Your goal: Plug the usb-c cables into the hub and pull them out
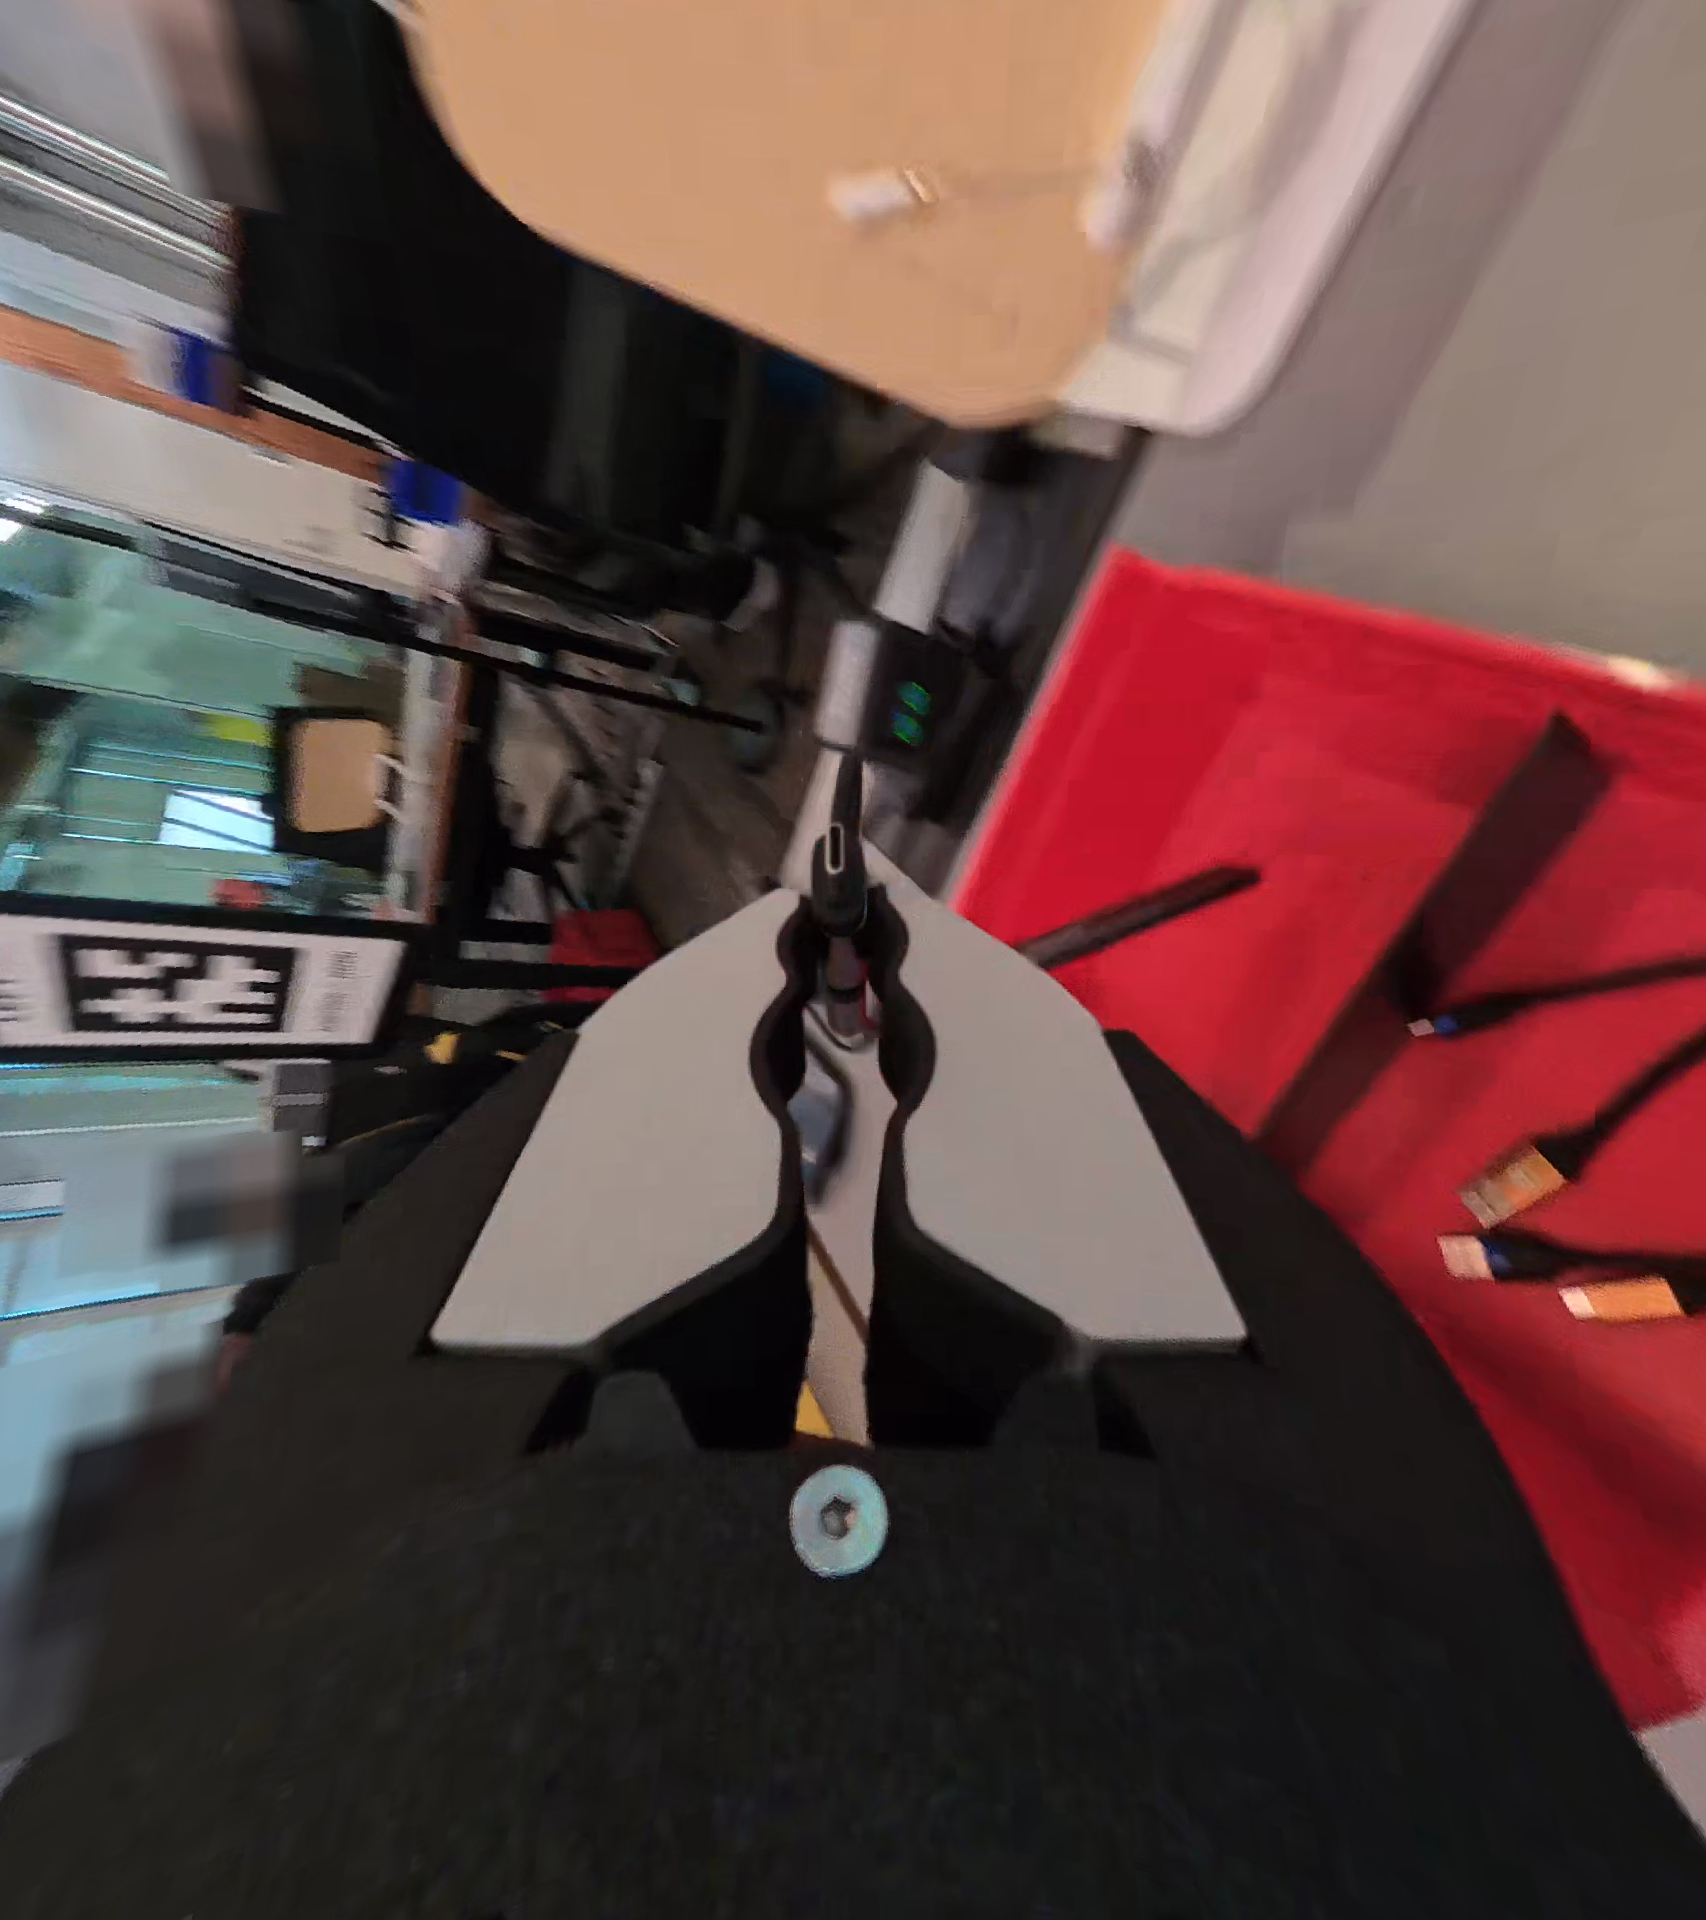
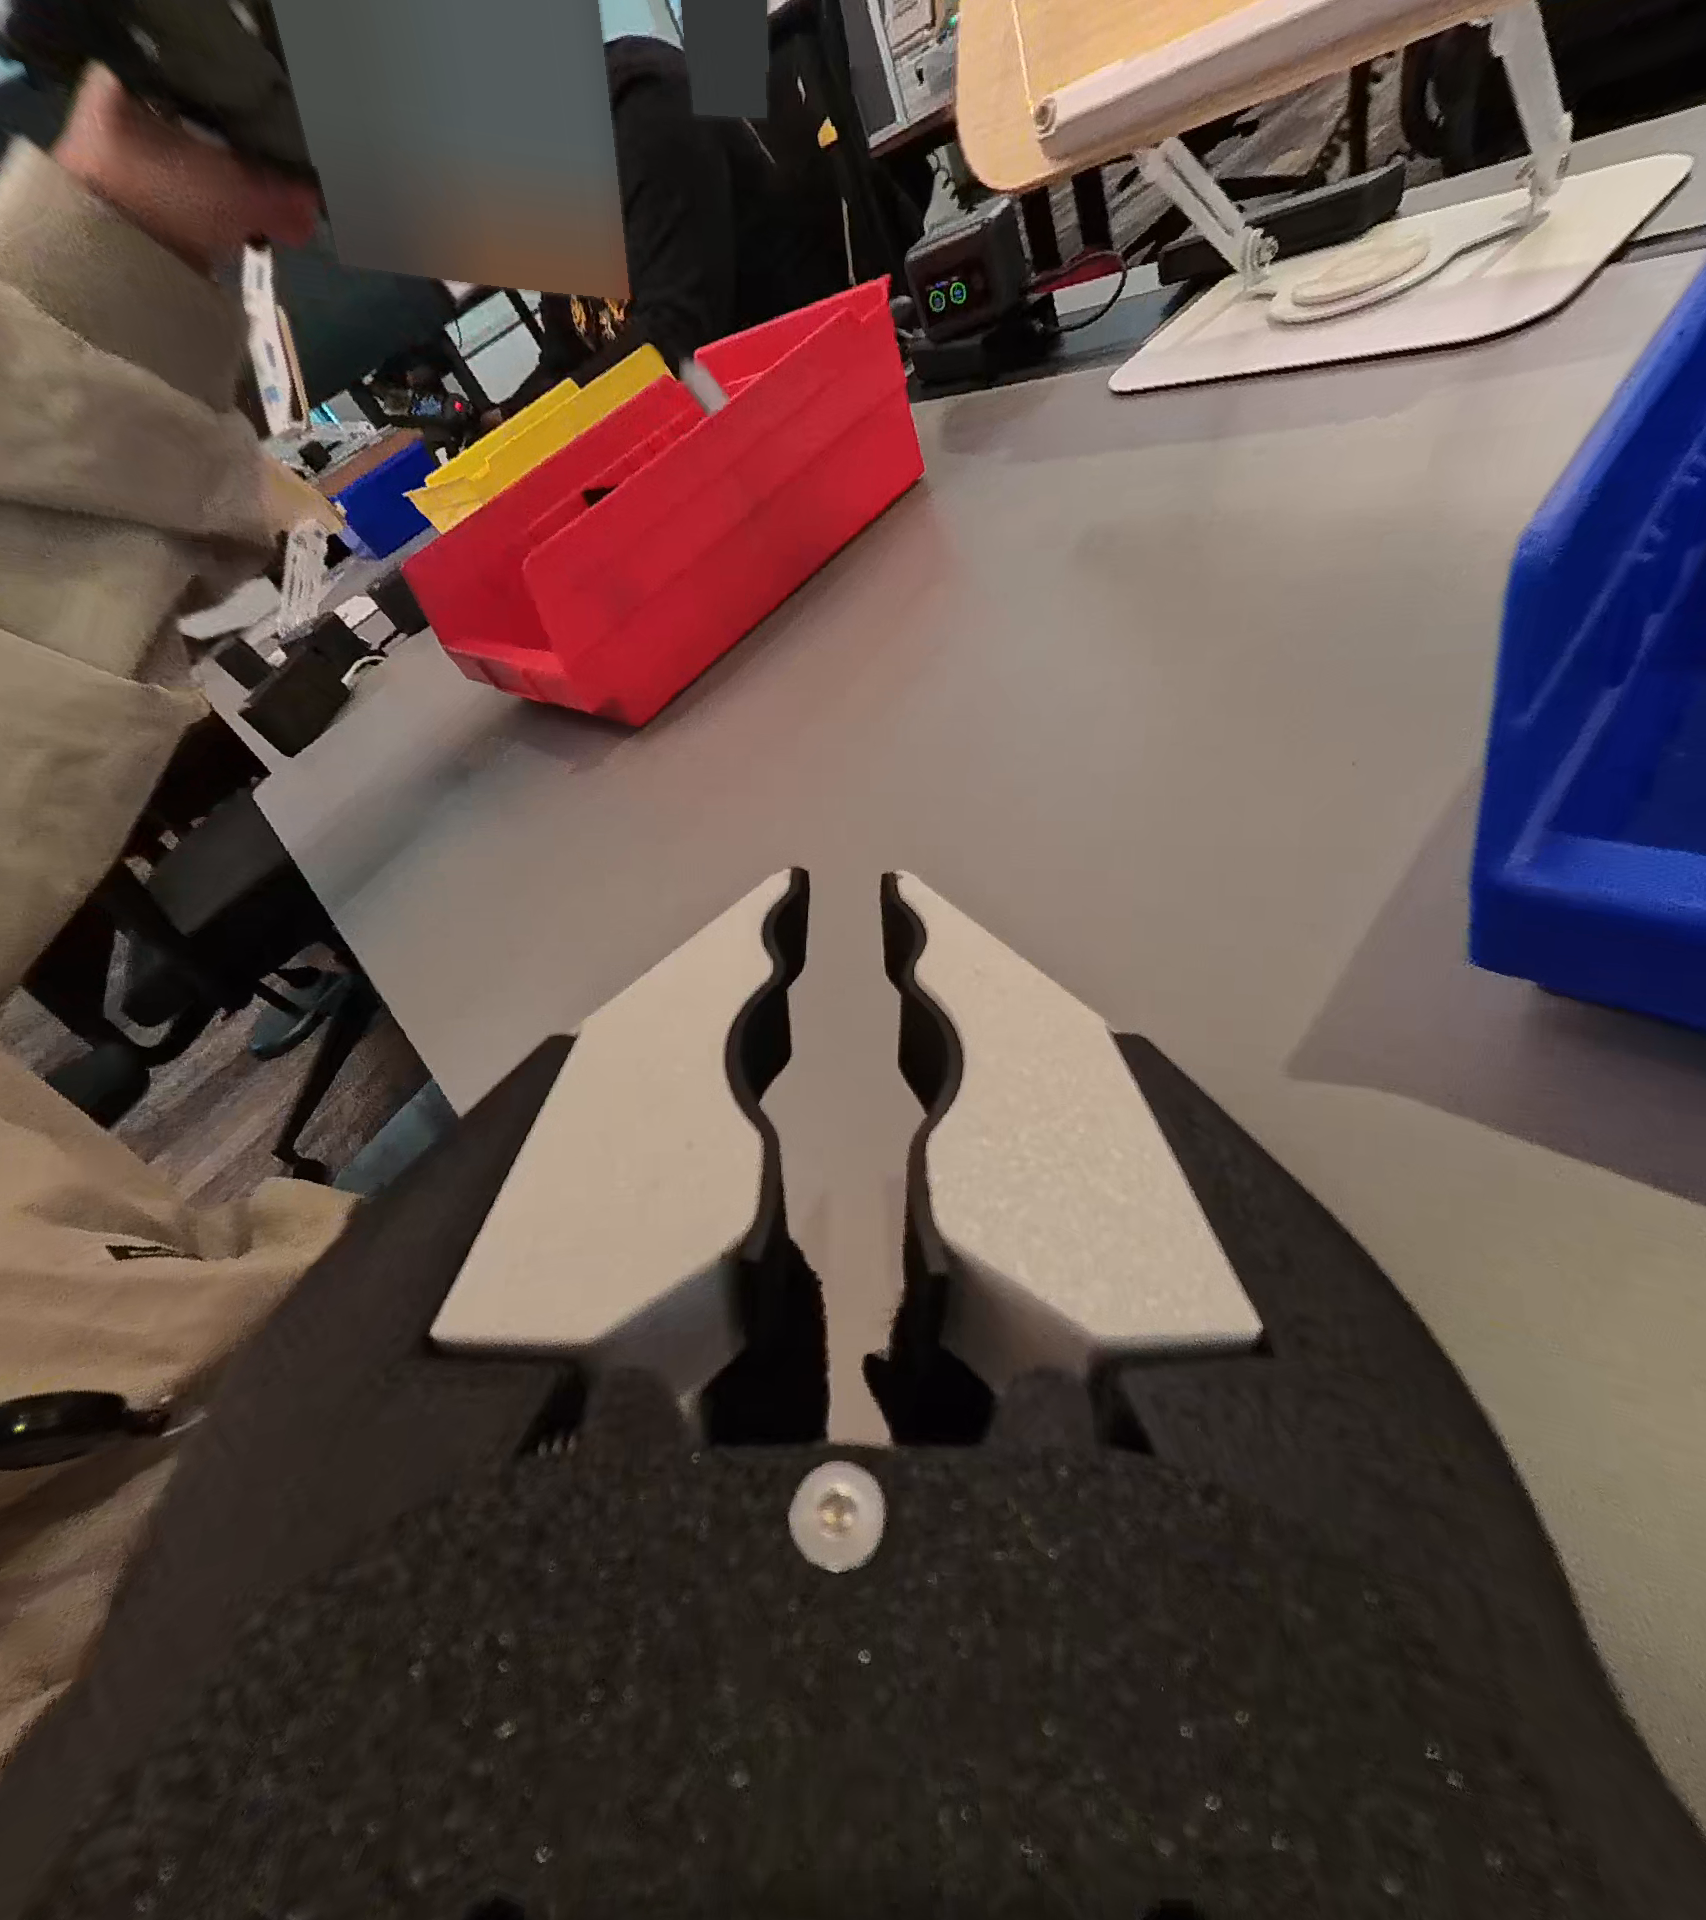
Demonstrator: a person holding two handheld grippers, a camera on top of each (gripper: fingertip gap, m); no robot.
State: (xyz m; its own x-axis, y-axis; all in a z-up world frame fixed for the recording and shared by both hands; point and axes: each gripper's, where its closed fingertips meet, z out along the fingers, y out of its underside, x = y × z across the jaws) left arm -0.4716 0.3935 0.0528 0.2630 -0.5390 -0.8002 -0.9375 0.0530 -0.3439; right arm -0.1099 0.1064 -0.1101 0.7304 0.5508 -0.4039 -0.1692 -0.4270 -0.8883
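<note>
While the left gripper (image 1: 836,914) is rolled sideways, jaws clamped on a usb-c plug (image 1: 838,862) above the red bin (image 1: 1244,790), the right gripper (image 2: 844,894) hovers level over the grey surface (image 2: 1088,665), jaws slightly parted, empty.

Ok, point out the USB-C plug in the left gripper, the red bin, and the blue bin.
USB-C plug (image 1: 836,854): left wrist view, its open metal tip.
Red bin (image 2: 724,551): right wrist view, its long side wall.
Blue bin (image 2: 1597,727): right wrist view, its outer wall.

The grey worktop (image 2: 1088,665) carries a red bin (image 2: 683,540) toward its far left edge and a blue bin (image 2: 1649,727) at the right. A white stand base (image 2: 1400,270) and a small black device with a lit screen (image 2: 963,291) rest at the back.
</note>
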